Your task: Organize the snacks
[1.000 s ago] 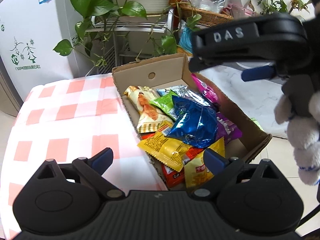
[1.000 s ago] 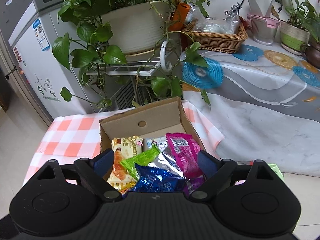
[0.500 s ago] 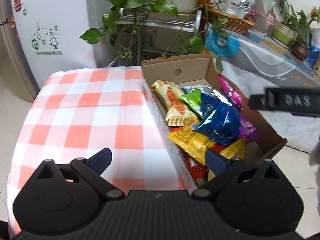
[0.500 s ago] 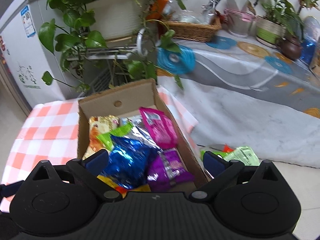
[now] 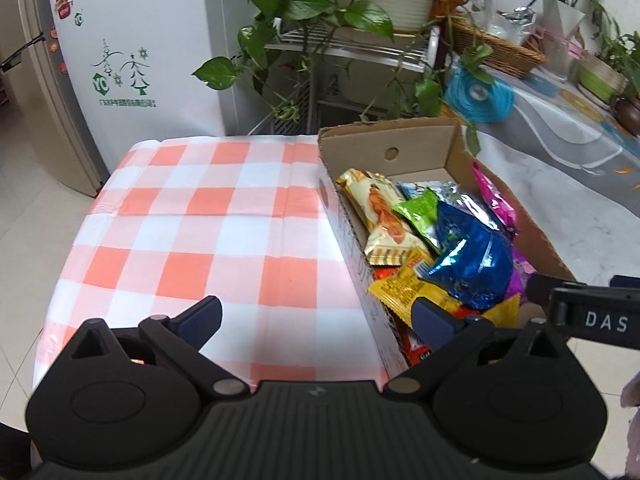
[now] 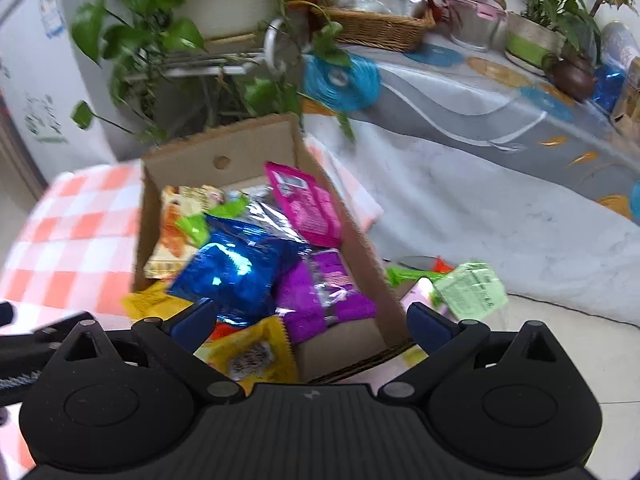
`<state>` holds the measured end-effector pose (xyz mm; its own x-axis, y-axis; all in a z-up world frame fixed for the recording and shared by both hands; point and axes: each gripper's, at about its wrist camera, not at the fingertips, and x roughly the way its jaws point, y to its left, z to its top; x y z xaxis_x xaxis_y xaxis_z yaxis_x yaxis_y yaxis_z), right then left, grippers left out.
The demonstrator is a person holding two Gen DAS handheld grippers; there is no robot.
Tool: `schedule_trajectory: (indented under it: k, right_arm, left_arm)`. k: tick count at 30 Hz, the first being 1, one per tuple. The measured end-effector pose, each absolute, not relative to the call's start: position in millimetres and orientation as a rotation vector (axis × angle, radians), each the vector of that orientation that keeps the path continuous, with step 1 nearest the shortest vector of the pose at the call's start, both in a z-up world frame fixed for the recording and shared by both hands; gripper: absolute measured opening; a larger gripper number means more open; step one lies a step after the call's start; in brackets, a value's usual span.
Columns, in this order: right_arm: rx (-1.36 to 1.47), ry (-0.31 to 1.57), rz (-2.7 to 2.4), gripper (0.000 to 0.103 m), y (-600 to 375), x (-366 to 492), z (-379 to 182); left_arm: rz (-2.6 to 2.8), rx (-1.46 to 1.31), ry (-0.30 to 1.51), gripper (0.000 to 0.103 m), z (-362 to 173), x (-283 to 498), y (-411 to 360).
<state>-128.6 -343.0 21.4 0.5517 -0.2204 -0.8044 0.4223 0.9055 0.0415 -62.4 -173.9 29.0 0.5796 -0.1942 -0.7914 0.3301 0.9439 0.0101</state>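
An open cardboard box (image 5: 400, 148) stands at the right edge of a table with an orange-and-white checked cloth (image 5: 200, 220). It holds several snack packets: a shiny blue one (image 5: 472, 264) on top, a yellow one (image 5: 404, 288), a green one (image 5: 420, 208) and a pink one (image 6: 308, 204). My left gripper (image 5: 316, 314) hovers over the cloth and the box's left wall, its jaws opening with nothing between them. My right gripper (image 6: 310, 318) is open above the near end of the box (image 6: 240, 148), over the blue packet (image 6: 236, 268) and a purple packet (image 6: 324, 296), touching neither.
A pale green packet (image 6: 468, 288) and other small items lie on the floor right of the box. Behind are a plant rack (image 5: 352, 40), a white fridge (image 5: 132, 52) and a draped side table (image 6: 500, 92) with a wicker basket and pots. A black bar marked DAS (image 5: 600, 320) crosses the left view.
The left view has swung left, from over the box to over the cloth. The right gripper's jaws have spread wider and it has shifted right and lower over the box's near end.
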Motion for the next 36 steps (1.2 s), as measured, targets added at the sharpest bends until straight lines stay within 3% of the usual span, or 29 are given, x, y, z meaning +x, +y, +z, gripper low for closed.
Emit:
schedule_trajectory:
  k: [36]
  right_arm:
    - [0.269,0.979,-0.379,0.103,-342,-101,6]
  left_arm:
    - [-0.25,0.248,0.873,0.101,25,-39,-190]
